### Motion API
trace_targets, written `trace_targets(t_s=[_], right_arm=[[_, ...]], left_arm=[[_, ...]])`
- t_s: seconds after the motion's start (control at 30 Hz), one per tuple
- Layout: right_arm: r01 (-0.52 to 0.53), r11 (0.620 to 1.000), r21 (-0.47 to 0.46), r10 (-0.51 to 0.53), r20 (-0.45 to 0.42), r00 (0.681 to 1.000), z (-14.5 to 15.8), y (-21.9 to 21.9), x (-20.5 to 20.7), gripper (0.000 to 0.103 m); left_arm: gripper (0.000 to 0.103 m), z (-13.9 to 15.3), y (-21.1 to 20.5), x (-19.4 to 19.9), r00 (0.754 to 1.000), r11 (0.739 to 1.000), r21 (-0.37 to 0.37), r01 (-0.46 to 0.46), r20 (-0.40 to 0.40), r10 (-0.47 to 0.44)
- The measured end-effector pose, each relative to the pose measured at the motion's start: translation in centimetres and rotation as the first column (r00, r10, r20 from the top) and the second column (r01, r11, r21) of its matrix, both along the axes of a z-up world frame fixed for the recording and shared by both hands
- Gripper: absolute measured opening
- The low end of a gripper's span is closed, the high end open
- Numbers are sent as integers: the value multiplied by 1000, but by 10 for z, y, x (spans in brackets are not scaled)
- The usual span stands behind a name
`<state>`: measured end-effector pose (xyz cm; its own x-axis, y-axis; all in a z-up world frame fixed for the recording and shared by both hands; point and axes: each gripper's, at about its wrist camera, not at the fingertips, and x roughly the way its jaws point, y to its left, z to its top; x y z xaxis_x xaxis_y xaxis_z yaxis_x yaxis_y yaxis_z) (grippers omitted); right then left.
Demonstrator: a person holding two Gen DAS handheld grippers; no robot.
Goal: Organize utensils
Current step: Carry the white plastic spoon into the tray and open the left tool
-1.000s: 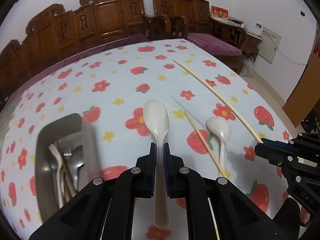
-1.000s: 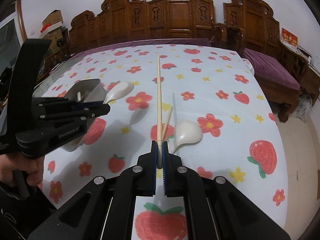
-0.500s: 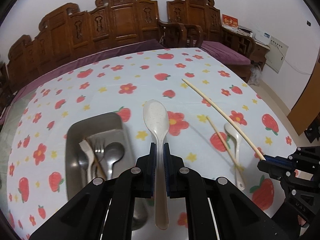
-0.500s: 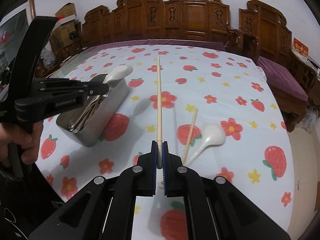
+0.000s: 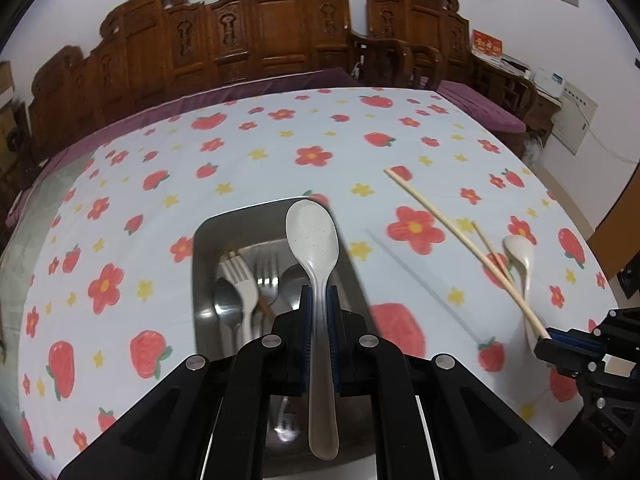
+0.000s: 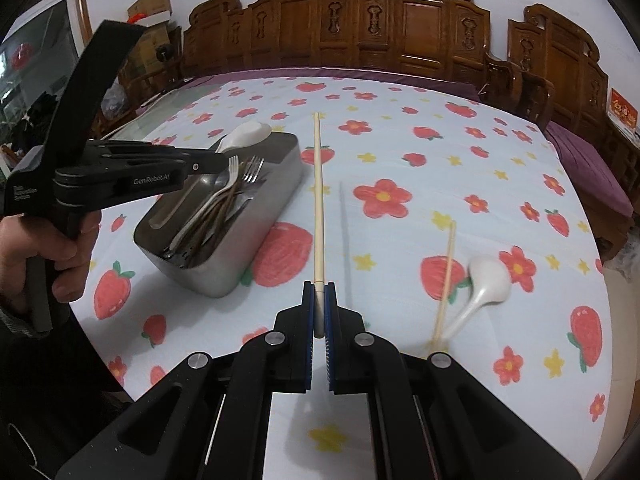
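Note:
My left gripper point(image 5: 319, 300) is shut on a speckled white spoon point(image 5: 313, 240) and holds it above the steel tray point(image 5: 204, 248), which holds forks, spoons and chopsticks. From the right wrist view the left gripper point(image 6: 218, 158) hovers over the tray point(image 6: 256, 240). My right gripper point(image 6: 319, 298) is shut on a long wooden chopstick point(image 6: 318, 196), held above the cloth to the right of the tray. It also shows in the left wrist view point(image 5: 452, 236). A second chopstick point(image 6: 446, 276) and a white spoon point(image 6: 482, 284) lie on the cloth at the right.
The table carries a white cloth with strawberries and flowers point(image 6: 400, 140). Carved wooden chairs point(image 6: 400, 28) line the far side. The table's right edge drops to the floor point(image 5: 580, 200). The person's hand point(image 6: 60, 248) holds the left gripper's handle.
My left gripper has carried the spoon leftward to above the tray. My right gripper has lifted the long chopstick a little and moved nearer the tray.

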<state>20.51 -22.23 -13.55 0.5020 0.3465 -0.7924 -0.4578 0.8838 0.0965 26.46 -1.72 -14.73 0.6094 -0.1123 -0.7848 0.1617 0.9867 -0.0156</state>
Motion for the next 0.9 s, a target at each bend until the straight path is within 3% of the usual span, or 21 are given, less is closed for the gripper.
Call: trace_targets(t_s=[0.5, 0.9], right_arm=[[-14, 1000, -6, 14, -19, 1000, 1, 26, 4, 6], [-44, 999, 16, 44, -35, 998, 4, 48, -2, 6]], left_arm=[[7, -40, 26, 17, 994, 999, -11, -45, -99, 43], [37, -9, 55, -14, 998, 998, -22, -64, 19, 65]])
